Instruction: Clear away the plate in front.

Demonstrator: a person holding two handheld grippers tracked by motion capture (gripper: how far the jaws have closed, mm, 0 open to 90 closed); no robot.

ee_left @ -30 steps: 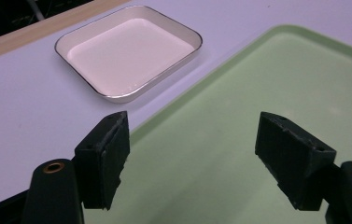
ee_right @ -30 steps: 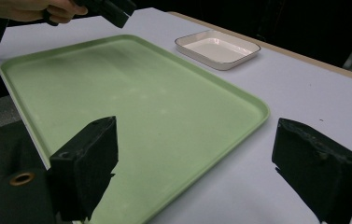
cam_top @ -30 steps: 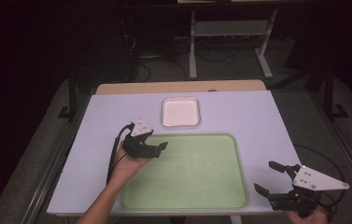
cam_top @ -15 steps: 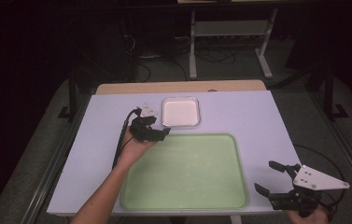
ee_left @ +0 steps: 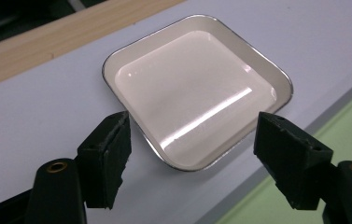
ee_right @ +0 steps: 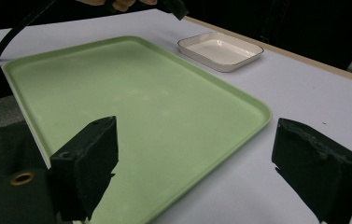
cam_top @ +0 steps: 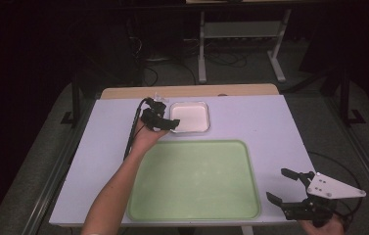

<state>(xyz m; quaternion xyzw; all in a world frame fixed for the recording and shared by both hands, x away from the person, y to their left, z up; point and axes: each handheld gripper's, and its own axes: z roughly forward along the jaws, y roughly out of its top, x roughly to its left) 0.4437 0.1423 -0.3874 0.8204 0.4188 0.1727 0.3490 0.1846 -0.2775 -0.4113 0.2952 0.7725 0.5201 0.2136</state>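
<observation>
Dark room all around, with a pale lavender table (cam_top: 270, 127) lit in the middle and a strip of wood along its far edge. Biggest thing on it is the green tray (cam_top: 194, 181), empty, sitting toward 6 o'clock right in front of the person, probably so both hands can reach it. Next down is the small white square dish (ee_left: 197, 88), also empty, at 12 o'clock just beyond the tray's far rim.

The left gripper (ee_left: 192, 158) hovers at the dish's near-left corner, jaws spread wide with that corner between them (my guess is it's lining up to pinch the rim). The right gripper (cam_top: 294, 193) waits off the tray's corner at 4 o'clock, jaws wide too, gripping nothing.

Compared with a second ago, the left arm has reached forward from the tray's left edge up to the dish; the right one hasn't budged.
</observation>
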